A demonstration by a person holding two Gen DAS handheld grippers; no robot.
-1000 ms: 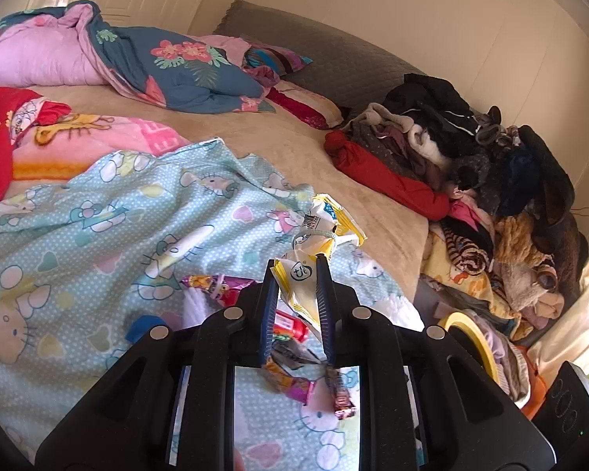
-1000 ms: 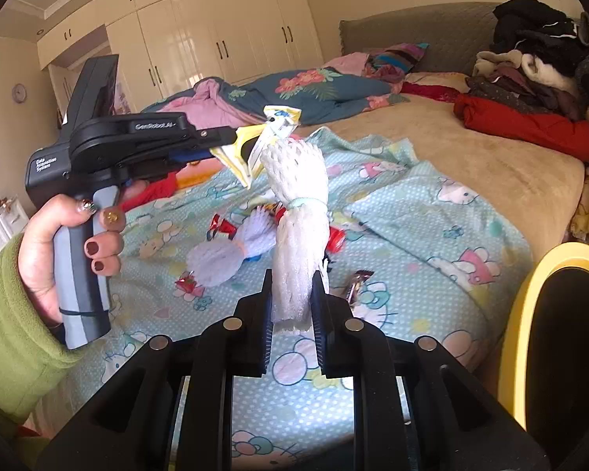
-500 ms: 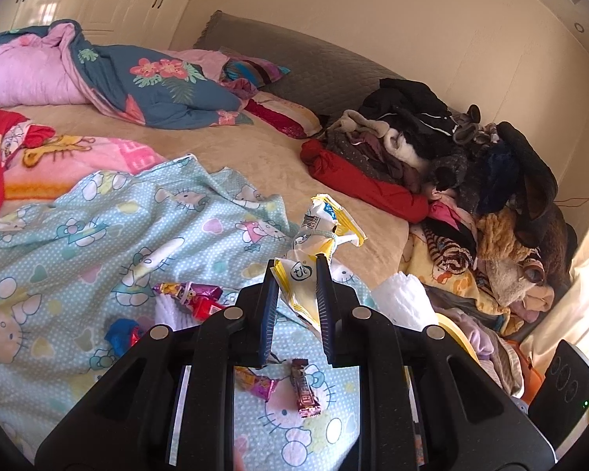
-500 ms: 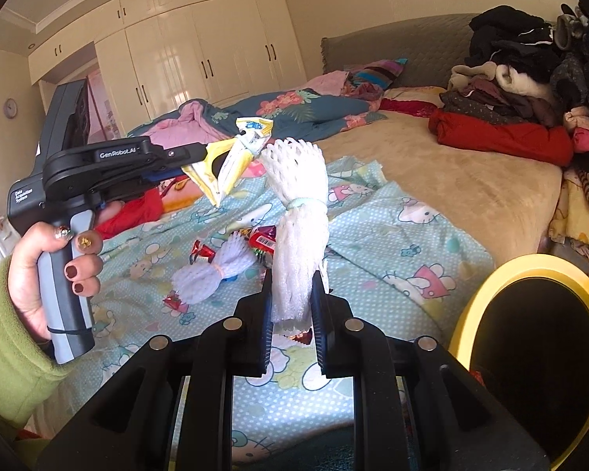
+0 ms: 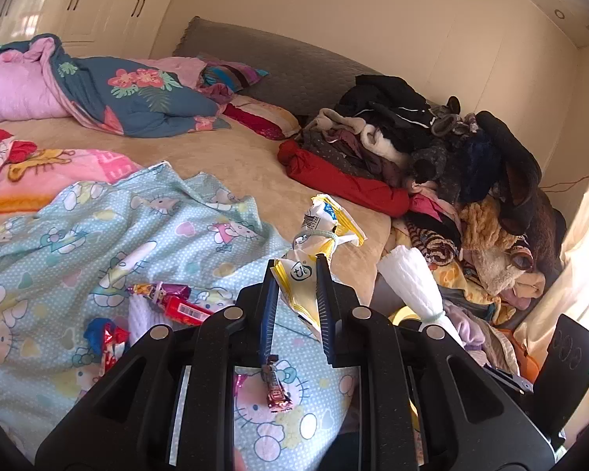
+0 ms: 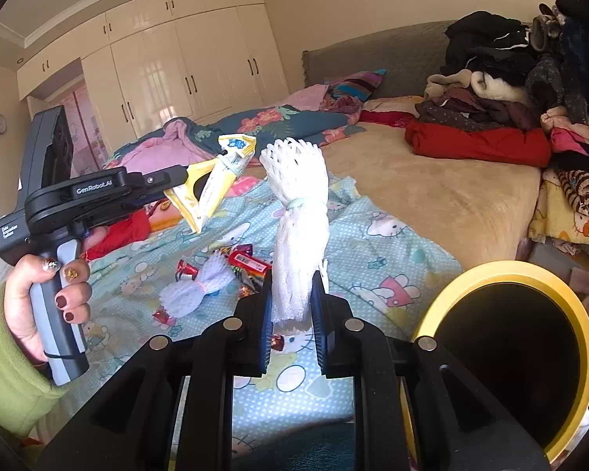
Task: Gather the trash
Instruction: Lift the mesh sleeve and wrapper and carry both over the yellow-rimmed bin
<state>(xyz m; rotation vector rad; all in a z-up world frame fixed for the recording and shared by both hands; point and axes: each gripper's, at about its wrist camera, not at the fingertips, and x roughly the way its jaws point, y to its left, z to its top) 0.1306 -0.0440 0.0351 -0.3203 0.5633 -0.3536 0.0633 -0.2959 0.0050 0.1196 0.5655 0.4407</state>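
Note:
My left gripper [image 5: 293,274] is shut on a yellow and white snack wrapper [image 5: 318,235] and holds it above the bed; it also shows in the right wrist view [image 6: 216,180]. My right gripper [image 6: 292,294] is shut on a white foam net [image 6: 300,219], held upright above the Hello Kitty blanket [image 6: 373,243]; the net also shows in the left wrist view [image 5: 412,282]. A yellow-rimmed bin [image 6: 510,345] opens at the lower right of the right wrist view. Candy wrappers [image 5: 169,298] and another foam net [image 6: 200,286] lie on the blanket.
A heap of clothes [image 5: 432,149] covers the bed's right side. A flowered quilt [image 5: 137,94] and pillows lie at the head. White wardrobes [image 6: 184,74] stand behind. A black device [image 5: 573,369] stands by the curtain.
Both grippers have moved right toward the bin with their loads. The bin's opening now fills more of the right wrist view, and the foam net has come into the left wrist view.

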